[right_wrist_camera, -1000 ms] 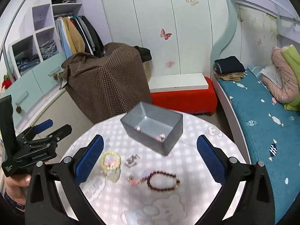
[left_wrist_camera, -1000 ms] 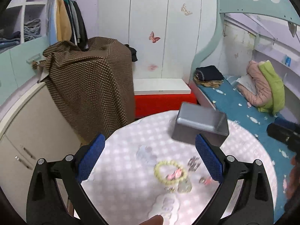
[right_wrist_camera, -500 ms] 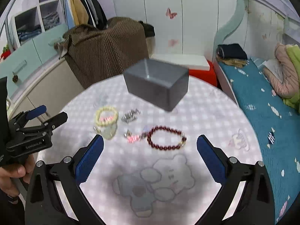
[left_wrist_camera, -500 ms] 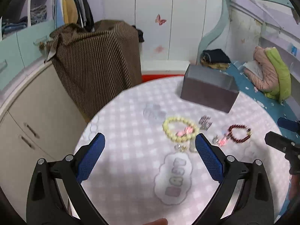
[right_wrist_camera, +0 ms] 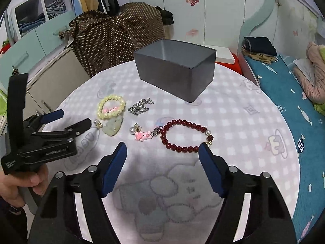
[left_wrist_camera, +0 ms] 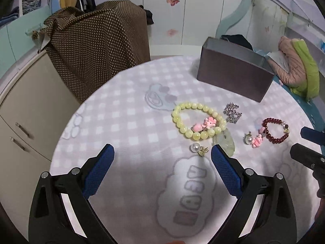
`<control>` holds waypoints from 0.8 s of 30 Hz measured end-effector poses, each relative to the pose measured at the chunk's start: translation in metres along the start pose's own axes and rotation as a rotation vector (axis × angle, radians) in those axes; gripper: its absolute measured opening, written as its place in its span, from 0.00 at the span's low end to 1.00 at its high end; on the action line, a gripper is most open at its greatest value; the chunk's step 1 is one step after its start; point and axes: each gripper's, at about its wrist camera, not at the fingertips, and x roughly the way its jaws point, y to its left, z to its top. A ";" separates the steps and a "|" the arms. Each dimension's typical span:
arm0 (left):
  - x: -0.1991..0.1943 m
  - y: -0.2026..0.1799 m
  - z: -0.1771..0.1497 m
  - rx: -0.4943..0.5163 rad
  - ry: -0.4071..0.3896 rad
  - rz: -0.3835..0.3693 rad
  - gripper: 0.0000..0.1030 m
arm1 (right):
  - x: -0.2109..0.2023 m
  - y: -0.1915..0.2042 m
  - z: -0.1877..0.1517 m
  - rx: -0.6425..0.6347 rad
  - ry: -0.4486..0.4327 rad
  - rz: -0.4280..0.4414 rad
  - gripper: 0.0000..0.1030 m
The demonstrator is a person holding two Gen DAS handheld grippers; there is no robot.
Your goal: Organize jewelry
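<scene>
Over the last second I have brought both tools down from a high look at the room to a low approach over the counter [right_wrist_camera: 254,109], so the jewelry now fills both views. Nothing on the cloth has shifted; every piece lies where it lay, outside the grey box [right_wrist_camera: 176,69]. I judge sorting has not begun and this is the reach for a first pick.

My left tool [left_wrist_camera: 162,151] is spread wide and empty, with the pearl earring [left_wrist_camera: 198,148] just ahead of its right pad and the jade pendant [left_wrist_camera: 225,141] beside that; the yellow bead bracelet [left_wrist_camera: 198,122] lies a little further on. My right tool [right_wrist_camera: 162,149] is equally wide and empty, its tips flanking the near edge of the red bead bracelet [right_wrist_camera: 185,135]. A silver chain [right_wrist_camera: 141,105] and a pink charm [right_wrist_camera: 142,135] lie between the bracelets.

The counter is round, under a pale checked cloth with cartoon prints. Behind it stand a brown dotted cover [right_wrist_camera: 115,34] over furniture, a wardrobe, and a bed [right_wrist_camera: 284,81] at right.
</scene>
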 end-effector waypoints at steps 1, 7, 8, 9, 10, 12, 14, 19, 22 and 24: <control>0.004 -0.002 0.000 0.005 0.009 -0.003 0.87 | 0.001 0.000 0.000 0.000 0.001 0.003 0.68; 0.018 -0.005 -0.001 0.000 0.041 -0.019 0.70 | 0.013 0.000 0.004 -0.019 0.014 0.015 0.60; 0.018 -0.006 0.000 0.000 0.041 -0.023 0.67 | 0.015 0.000 0.005 -0.024 0.017 0.016 0.56; 0.018 -0.006 0.000 0.002 0.041 -0.025 0.66 | 0.018 0.001 0.005 -0.033 0.020 0.017 0.55; 0.018 -0.007 0.000 0.007 0.040 -0.030 0.65 | 0.020 0.002 0.006 -0.040 0.024 0.019 0.53; 0.016 -0.008 -0.001 0.011 0.038 -0.033 0.63 | 0.026 0.003 0.007 -0.056 0.033 0.024 0.51; 0.016 -0.008 -0.001 0.014 0.036 -0.040 0.60 | 0.033 0.006 0.006 -0.078 0.051 0.027 0.45; 0.017 -0.011 0.003 0.030 0.027 -0.079 0.41 | 0.044 0.011 0.002 -0.150 0.063 -0.009 0.25; 0.017 -0.010 0.003 0.035 0.025 -0.111 0.25 | 0.044 0.013 0.000 -0.179 0.060 -0.023 0.09; 0.017 -0.006 0.003 0.017 0.032 -0.155 0.10 | 0.042 0.010 -0.001 -0.169 0.059 -0.015 0.07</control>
